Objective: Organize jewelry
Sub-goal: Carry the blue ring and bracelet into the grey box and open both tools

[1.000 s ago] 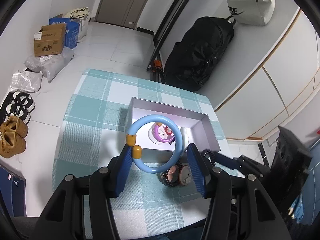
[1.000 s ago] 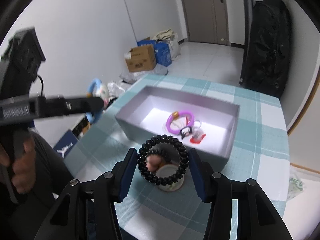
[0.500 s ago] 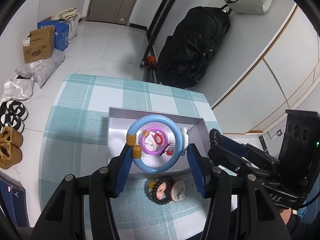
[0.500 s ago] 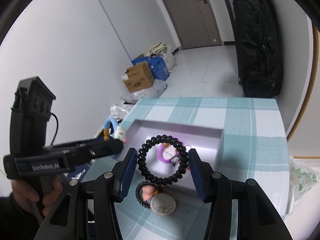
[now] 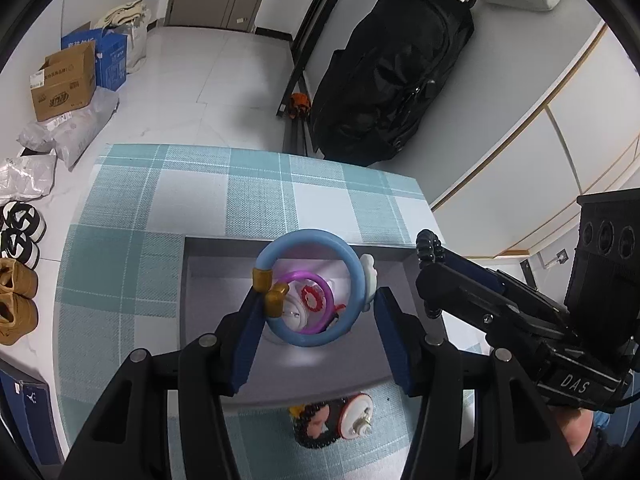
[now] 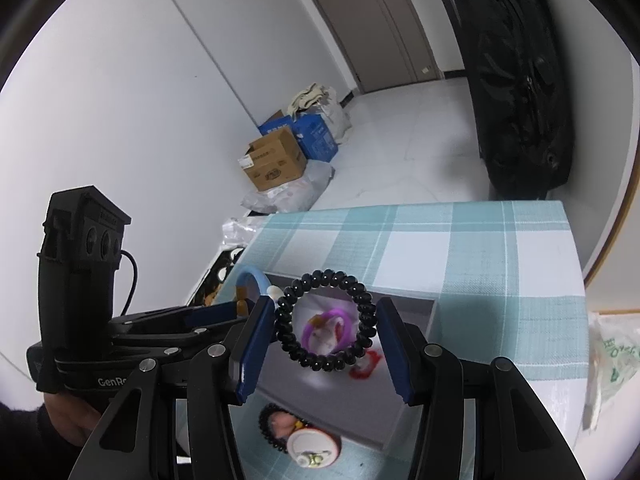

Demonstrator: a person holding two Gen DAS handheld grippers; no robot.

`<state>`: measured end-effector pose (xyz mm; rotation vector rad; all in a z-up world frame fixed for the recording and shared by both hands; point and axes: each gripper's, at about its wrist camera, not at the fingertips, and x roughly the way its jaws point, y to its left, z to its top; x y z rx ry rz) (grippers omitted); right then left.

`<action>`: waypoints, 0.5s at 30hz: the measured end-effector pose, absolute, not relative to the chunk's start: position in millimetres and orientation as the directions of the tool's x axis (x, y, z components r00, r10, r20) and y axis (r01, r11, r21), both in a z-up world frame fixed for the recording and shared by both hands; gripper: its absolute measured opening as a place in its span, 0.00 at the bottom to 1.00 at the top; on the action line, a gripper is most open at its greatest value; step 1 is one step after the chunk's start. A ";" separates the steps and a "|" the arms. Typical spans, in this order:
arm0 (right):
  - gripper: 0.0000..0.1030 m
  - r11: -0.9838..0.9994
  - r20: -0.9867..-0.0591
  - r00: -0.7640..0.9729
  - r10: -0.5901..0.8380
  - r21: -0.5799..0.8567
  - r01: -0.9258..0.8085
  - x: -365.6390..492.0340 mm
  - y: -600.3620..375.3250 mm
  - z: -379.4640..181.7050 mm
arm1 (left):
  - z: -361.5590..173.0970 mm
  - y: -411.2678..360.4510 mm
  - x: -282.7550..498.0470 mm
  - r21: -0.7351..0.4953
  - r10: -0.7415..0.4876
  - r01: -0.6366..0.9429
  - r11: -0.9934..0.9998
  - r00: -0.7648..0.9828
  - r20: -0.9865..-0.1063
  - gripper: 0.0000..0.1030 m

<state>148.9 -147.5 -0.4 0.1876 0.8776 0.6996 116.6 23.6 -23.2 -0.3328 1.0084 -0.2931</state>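
My left gripper (image 5: 316, 316) is shut on a light blue bangle (image 5: 352, 264) with gold caps and holds it above the grey open box (image 5: 192, 280). My right gripper (image 6: 324, 328) is shut on a black beaded bracelet (image 6: 360, 292) and holds it above the same box (image 6: 416, 404). A purple ring (image 5: 326, 286) and a red piece (image 5: 312, 294) lie inside the box. A round white charm with dark beads (image 5: 344, 422) lies on the cloth in front of the box. It also shows in the right wrist view (image 6: 308, 444).
The table wears a teal checked cloth (image 5: 120, 240). On the floor are cardboard boxes (image 5: 64, 84), plastic bags (image 5: 72, 132) and shoes (image 5: 16, 296) to the left, and a black bag (image 5: 380, 72) behind the table. A plastic bag (image 6: 612, 360) lies at the right.
Both grippers have moved forward over the box with their bracelets still held. The round charm now lies nearer the lower edge of both views.
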 end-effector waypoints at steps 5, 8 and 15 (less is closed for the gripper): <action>0.50 0.770 -0.661 0.413 0.626 0.442 -0.460 159.6 -149.5 -10.2 | -30.9 24.1 125.1 -0.408 -0.391 0.072 0.910 0.478 -0.787 0.48; 0.50 0.773 -0.671 0.400 0.624 0.456 -0.441 164.4 -151.3 -15.5 | -34.4 24.1 129.1 -0.407 -0.388 0.064 0.911 0.468 -0.794 0.48; 0.51 0.776 -0.685 0.382 0.621 0.467 -0.423 168.4 -152.7 -21.1 | -38.1 21.1 133.0 -0.409 -0.391 0.062 0.910 0.456 -0.800 0.48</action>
